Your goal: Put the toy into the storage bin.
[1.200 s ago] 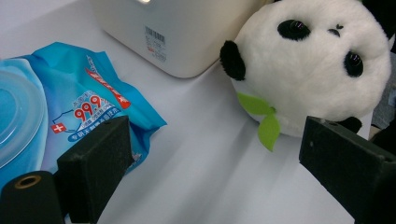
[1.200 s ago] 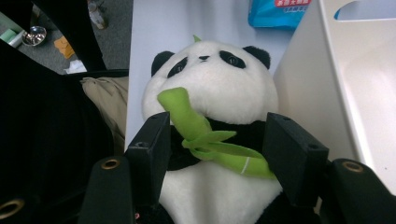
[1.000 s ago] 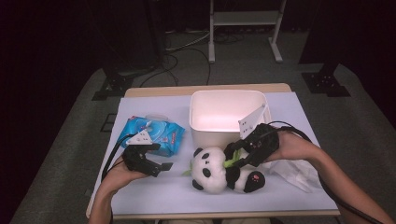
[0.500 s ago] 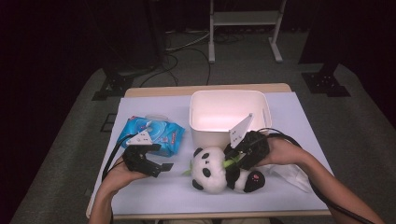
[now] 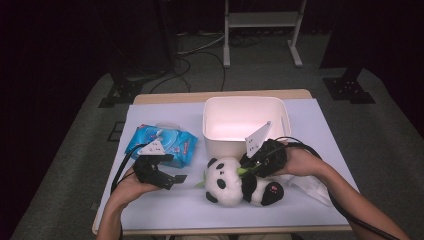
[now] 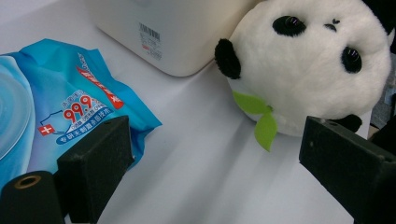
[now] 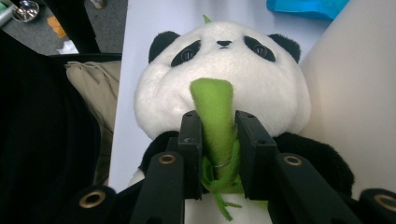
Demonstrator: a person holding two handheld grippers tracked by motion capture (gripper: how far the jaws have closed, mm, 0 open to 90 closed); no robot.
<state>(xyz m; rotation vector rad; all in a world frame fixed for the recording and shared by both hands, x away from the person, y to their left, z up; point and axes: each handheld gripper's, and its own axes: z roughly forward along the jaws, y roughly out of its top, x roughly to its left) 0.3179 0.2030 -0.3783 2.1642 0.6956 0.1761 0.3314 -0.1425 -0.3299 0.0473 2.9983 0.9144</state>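
A plush panda (image 5: 227, 182) lies on the white table (image 5: 165, 210) in front of the bin, head to the left. My right gripper (image 5: 252, 167) reaches over its body from the right. Its jaws have just been closing and now press on both sides of the green felt bamboo stalk (image 7: 215, 121) at the panda's (image 7: 224, 79) chest. My left gripper (image 5: 172, 177) rests low on the table left of the panda (image 6: 308, 70), jaws wide apart with nothing between them (image 6: 210, 163).
A white plastic bin (image 5: 210, 135) stands just behind the panda and appears to hold nothing. A blue pack of wet wipes (image 5: 162, 140) lies to the left, behind my left gripper. A crumpled clear bag (image 5: 310, 182) lies under the right forearm.
The right gripper has slid a little left over the panda and its jaws have closed on the green stalk. The left gripper has kept still.
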